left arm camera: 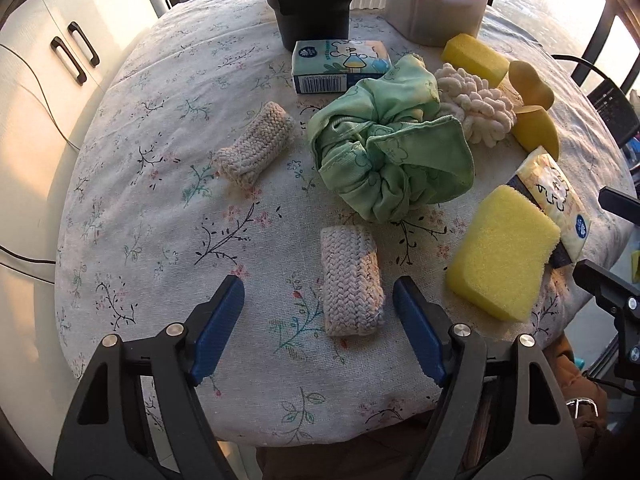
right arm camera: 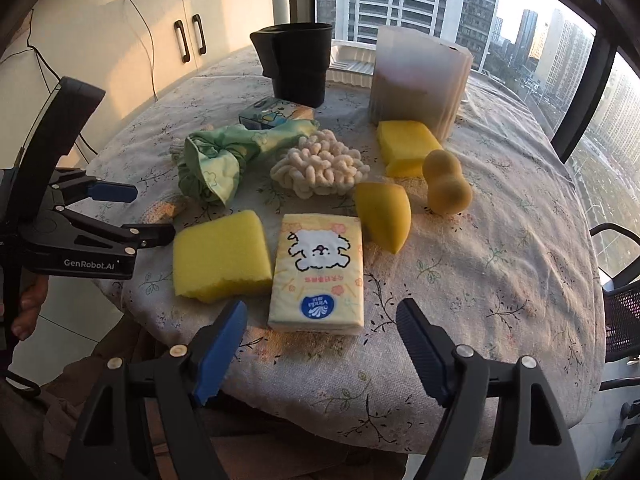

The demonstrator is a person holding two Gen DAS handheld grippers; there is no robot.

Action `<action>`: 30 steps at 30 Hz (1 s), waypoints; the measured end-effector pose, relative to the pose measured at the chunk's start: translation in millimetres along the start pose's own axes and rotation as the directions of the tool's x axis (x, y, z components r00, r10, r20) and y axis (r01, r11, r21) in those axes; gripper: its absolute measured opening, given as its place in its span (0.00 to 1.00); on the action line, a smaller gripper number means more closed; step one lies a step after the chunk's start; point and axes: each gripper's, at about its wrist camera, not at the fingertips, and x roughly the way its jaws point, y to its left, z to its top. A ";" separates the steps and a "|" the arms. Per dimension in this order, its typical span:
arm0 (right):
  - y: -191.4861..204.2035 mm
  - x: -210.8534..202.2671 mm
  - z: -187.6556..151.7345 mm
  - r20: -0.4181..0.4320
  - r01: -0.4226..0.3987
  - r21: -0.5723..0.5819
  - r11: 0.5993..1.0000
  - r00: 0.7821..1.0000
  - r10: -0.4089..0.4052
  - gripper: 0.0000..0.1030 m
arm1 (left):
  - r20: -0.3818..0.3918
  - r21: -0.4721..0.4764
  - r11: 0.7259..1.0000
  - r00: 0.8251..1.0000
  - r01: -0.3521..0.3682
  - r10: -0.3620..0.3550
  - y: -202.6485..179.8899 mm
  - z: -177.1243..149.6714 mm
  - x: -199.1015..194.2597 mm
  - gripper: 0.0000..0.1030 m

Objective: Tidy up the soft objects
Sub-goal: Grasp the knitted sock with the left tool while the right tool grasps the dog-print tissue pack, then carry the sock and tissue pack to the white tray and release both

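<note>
The left gripper (left arm camera: pixel 318 300) hangs low over the near edge of the flowered tablecloth (left arm camera: pixel 160 208), its blue fingers spread wide and holding nothing. Between them, toward 12 o'clock, lies a woven beige pad (left arm camera: pixel 351 280); a second woven pad (left arm camera: pixel 256 145) sits at 11 o'clock, well apart. A crumpled green cloth (left arm camera: pixel 392 152) is heaped at 1 o'clock, touching a fluffy cream mop head (left arm camera: pixel 476 108) behind it. A blue tissue pack (left arm camera: pixel 340 66) rests at 12 o'clock before a black cup (left arm camera: pixel 310 0).

The right gripper (right arm camera: pixel 322 328) also stands with its fingers apart and nothing between them, a yellow tissue pack (right arm camera: pixel 318 272) straight ahead at 12 o'clock. A yellow sponge (right arm camera: pixel 222 254) lies just beside it at 10 o'clock. A wedge-shaped sponge (right arm camera: pixel 384 216) and a peanut-shaped sponge (right arm camera: pixel 446 182) sit at 1 o'clock, another yellow block (right arm camera: pixel 406 146) behind them near a frosted box (right arm camera: pixel 420 80).
</note>
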 end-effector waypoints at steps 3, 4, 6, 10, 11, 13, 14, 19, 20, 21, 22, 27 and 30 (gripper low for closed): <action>0.0 12.4 1.4 0.001 0.018 -0.002 1.000 1.000 -0.018 0.77 | 0.020 -0.021 0.999 0.999 0.027 -0.027 0.3 -0.6 1.8 0.73; -0.5 18.5 1.7 -0.008 0.024 0.002 1.000 1.000 -0.024 0.77 | 0.029 -0.028 0.999 0.999 0.033 -0.032 3.0 0.0 4.0 0.74; -1.3 32.4 1.2 -0.036 0.023 0.012 1.000 0.999 -0.022 0.74 | 0.047 -0.044 0.998 0.998 0.042 -0.040 4.3 -0.5 5.1 0.75; -4.3 36.7 2.3 0.016 0.011 0.042 0.999 1.000 -0.011 0.66 | 0.091 -0.043 0.998 0.995 0.043 -0.039 2.8 -2.2 3.0 0.57; -4.2 35.6 3.2 0.024 0.018 0.041 0.999 1.000 -0.019 0.56 | 0.105 -0.038 0.998 0.993 0.048 -0.044 3.6 -1.4 1.0 0.48; -6.0 33.7 5.3 0.027 0.003 0.055 0.998 1.000 -0.005 0.53 | 0.125 -0.031 0.997 0.990 0.072 -0.067 1.4 -3.1 -1.9 0.24; -7.6 32.4 5.2 0.030 -0.006 0.062 0.998 1.000 0.004 0.53 | 0.128 -0.037 0.996 0.989 0.082 -0.076 1.5 -3.2 -1.5 0.24; -11.7 23.5 4.5 0.028 -0.033 0.068 0.997 0.999 0.031 0.53 | 0.162 -0.059 0.992 0.981 0.115 -0.104 6.7 -5.1 -9.1 0.24; -12.6 20.7 4.3 0.031 -0.030 0.068 0.997 0.999 0.028 0.53 | 0.178 -0.058 0.992 0.979 0.109 -0.097 6.7 -5.5 -13.5 0.24; -13.0 16.6 4.4 0.034 -0.026 0.068 0.997 0.999 0.023 0.53 | 0.190 -0.055 0.993 0.978 0.101 -0.089 7.5 -5.2 -17.3 0.24; -13.7 12.9 4.5 0.040 -0.018 0.069 0.997 0.999 0.015 0.53 | 0.201 -0.050 0.995 0.976 0.091 -0.079 8.0 -3.9 -21.4 0.24; -26.7 -6.0 2.8 0.083 0.000 0.106 0.994 0.996 -0.009 0.53 | 0.235 -0.060 0.997 0.972 0.046 -0.030 15.9 2.3 -38.6 0.24; -37.1 -13.7 8.0 0.107 0.033 0.125 0.992 0.993 -0.047 0.53 | 0.259 -0.082 0.996 0.966 0.040 -0.017 25.1 8.1 -43.9 0.24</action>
